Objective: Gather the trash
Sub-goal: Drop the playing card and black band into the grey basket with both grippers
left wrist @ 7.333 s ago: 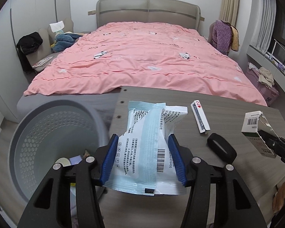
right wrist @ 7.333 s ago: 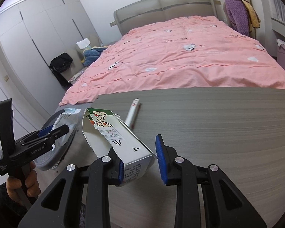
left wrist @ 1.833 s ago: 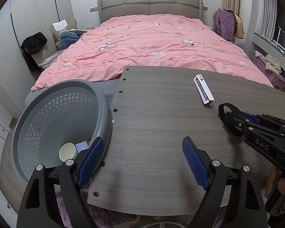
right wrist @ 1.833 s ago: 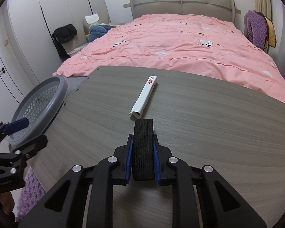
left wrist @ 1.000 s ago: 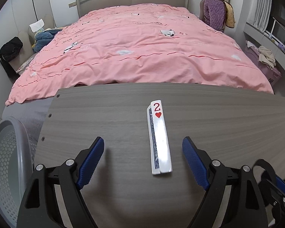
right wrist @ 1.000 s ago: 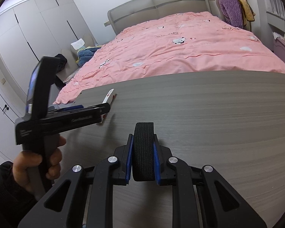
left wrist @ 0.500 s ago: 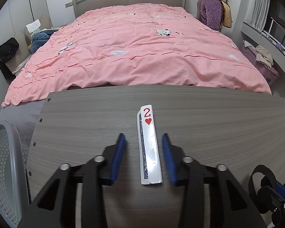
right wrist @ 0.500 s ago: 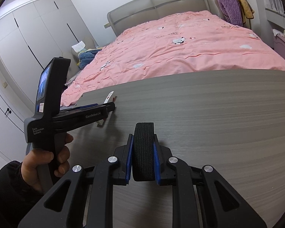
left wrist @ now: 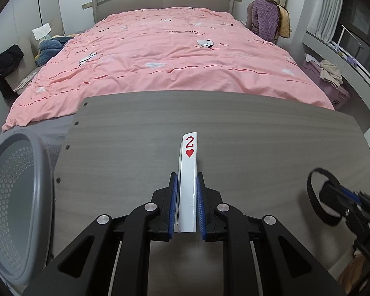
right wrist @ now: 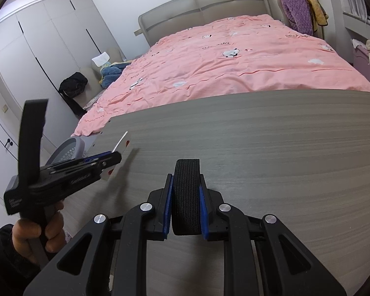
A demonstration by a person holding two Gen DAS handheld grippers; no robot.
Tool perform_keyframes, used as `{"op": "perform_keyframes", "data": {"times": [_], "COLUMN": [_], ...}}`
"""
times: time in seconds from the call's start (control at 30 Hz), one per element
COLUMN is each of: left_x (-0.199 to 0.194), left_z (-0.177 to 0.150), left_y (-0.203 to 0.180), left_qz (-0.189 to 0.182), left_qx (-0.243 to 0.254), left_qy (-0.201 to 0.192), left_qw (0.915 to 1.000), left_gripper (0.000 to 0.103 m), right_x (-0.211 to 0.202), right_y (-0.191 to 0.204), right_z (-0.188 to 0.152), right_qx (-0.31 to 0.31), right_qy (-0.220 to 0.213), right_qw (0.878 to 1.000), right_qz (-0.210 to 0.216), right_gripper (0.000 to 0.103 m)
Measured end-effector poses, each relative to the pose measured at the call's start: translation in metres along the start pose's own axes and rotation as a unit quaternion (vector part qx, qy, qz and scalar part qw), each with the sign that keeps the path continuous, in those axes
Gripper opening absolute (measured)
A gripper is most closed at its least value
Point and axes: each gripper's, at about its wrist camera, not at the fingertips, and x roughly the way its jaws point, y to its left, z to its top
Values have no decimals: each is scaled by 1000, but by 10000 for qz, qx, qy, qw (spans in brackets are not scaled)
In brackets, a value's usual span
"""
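A folded white playing card [left wrist: 188,172] with a red 2 and a heart stands edge-up between the blue pads of my left gripper [left wrist: 187,187], which is shut on it just above the grey wooden table [left wrist: 259,143]. In the right wrist view the same card [right wrist: 120,145] pokes out of the left gripper [right wrist: 111,157], held in a person's hand [right wrist: 37,231]. My right gripper [right wrist: 186,180] is shut on a loop of black elastic band [right wrist: 186,192]; that band [left wrist: 318,194] shows at the right edge of the left wrist view.
A grey perforated basket [left wrist: 14,197] stands off the table's left edge, its rim [right wrist: 74,145] also in the right wrist view. Behind the table is a bed with a pink duvet [left wrist: 170,56]. White wardrobes [right wrist: 37,54] line the left wall.
My left jaws closed from wide open onto the playing card and lifted it off the table, drawing back toward the basket side. The right gripper stayed still with the black band.
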Motion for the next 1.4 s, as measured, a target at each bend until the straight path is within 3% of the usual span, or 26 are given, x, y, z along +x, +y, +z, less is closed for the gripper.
{"op": "perform_keyframes", "data": {"times": [0.3, 0.7, 0.87, 1.17, 1.33, 1.4], "left_x": [-42, -80, -89, -91, -85, -84], "left_z": [-28, -46, -52, -60, -63, -64], "left_y": [27, 113, 151, 178, 179, 179], "left_qz": [-28, 235, 402, 410, 311, 310], "left_qx": [-89, -691, -911, -1064, -1098, -1102], "left_qy": [-284, -623, -693, -796, -722, -704], "left_qw": [9996, 9954, 9926, 9903, 9908, 9909], "left_gripper": [15, 15, 15, 15, 15, 15], "right_x": [-4, 23, 29, 24, 27, 30], "right_y": [37, 131, 161, 125, 104, 101], "right_z": [-6, -3, 2, -19, -30, -31], "right_qx": [-255, -933, -1156, -940, -762, -726], "right_qy": [33, 207, 173, 286, 408, 436], "right_qw": [9996, 9943, 9922, 9939, 9931, 9933], "right_qz": [86, 467, 442, -505, -798, -790], "right_gripper": [19, 20, 20, 23, 44, 47]}}
